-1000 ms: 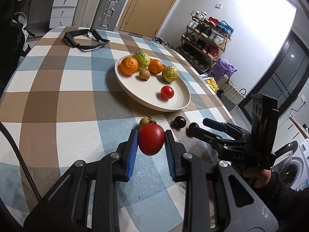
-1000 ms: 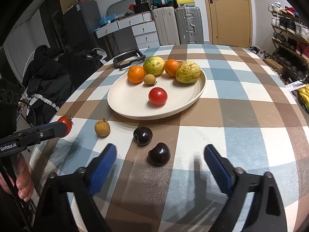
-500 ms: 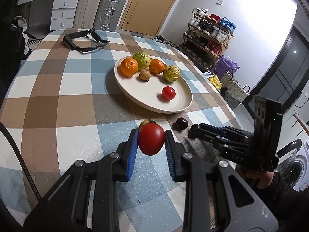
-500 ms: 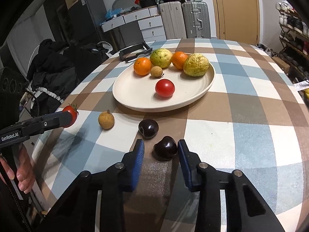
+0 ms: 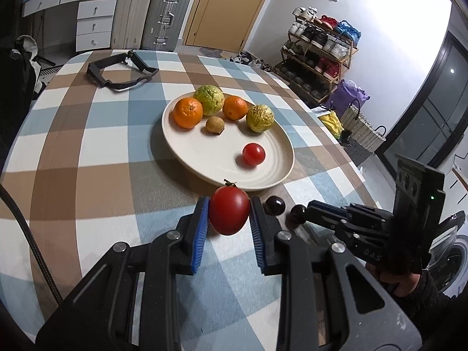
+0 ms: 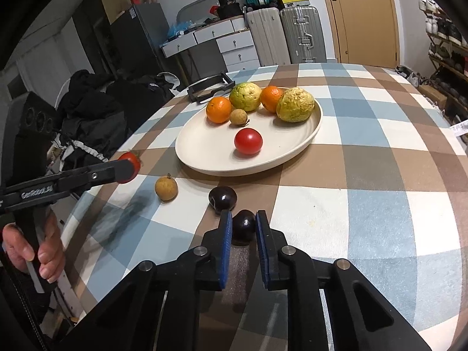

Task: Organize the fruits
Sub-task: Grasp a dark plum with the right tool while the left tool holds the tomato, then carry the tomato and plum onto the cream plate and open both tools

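My left gripper (image 5: 229, 213) is shut on a red tomato (image 5: 229, 215) and holds it above the cloth, just short of the cream plate (image 5: 175, 152). In the right wrist view the same tomato (image 6: 130, 166) hangs at the left. My right gripper (image 6: 243, 225) has its jaws closing on a dark plum (image 6: 244, 228) that lies on the table, with the blue pads against its sides. A second dark plum (image 6: 223, 199) and a brown longan (image 6: 166, 188) lie nearby. The plate (image 6: 204, 146) carries two oranges, two green-yellow fruits, a small longan and a tomato (image 6: 248, 141).
A black strap-like frame (image 5: 120, 71) lies at the far side of the checked tablecloth. Dark jackets (image 6: 96, 111) hang beyond the table's left edge. A person's hand (image 6: 44, 251) grips the left tool. Suitcases, drawers and a shoe rack stand behind.
The right jaws went from wide open to closed around the dark plum. The left gripper carried its tomato closer to the plate, and now hides the longan in its own view.
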A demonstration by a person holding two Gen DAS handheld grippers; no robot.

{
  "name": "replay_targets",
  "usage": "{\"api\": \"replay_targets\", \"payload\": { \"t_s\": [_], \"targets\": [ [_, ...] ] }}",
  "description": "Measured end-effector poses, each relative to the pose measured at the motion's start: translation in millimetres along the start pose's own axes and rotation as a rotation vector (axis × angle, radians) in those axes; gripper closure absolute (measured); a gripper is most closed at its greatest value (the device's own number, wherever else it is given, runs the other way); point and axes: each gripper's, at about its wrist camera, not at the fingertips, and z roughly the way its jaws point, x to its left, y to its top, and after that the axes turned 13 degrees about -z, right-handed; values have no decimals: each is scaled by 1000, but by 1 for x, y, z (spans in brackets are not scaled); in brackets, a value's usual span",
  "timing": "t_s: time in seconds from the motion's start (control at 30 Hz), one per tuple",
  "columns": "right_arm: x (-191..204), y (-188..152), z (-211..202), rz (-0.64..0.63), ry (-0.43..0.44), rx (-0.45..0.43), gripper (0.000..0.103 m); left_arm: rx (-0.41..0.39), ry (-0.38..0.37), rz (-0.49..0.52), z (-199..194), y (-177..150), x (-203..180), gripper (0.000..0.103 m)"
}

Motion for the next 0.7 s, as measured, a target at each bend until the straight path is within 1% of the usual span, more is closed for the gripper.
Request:
{"api": "replay_targets", "payload": {
  "t_s": [0.2, 0.27, 0.3, 0.37, 0.43, 0.47, 0.6, 0.67, 0.7],
  "targets": [
    [-11, 2, -6, 21, 5, -29, 92, 4, 9, -2, 12, 15, -3, 78],
    [-14, 3, -6, 27, 14, -32, 95, 6, 7, -3, 15, 18, -4, 78],
    [-15, 3, -6, 33, 15, -33, 95, 6, 7, -2, 16, 19, -4, 78],
    [-15, 3, -4, 40, 60, -31, 95, 7, 10, 1, 19, 21, -5, 78],
    [-11, 4, -4, 18, 48, -26, 95, 12, 8, -1, 22, 23, -4, 78],
    [-8, 4, -2, 8, 66, -20, 94, 14, 7, -2, 23, 23, -3, 78],
    [-3, 6, 0, -15, 46, -10, 85, 19, 6, -9, 25, 23, -1, 78],
    [-4, 6, 3, -9, 37, -3, 74, 23, 5, -12, 25, 22, 1, 78],
    [-5, 6, 3, -7, 38, 1, 72, 24, 4, -14, 25, 21, 2, 78]
  ]
}}
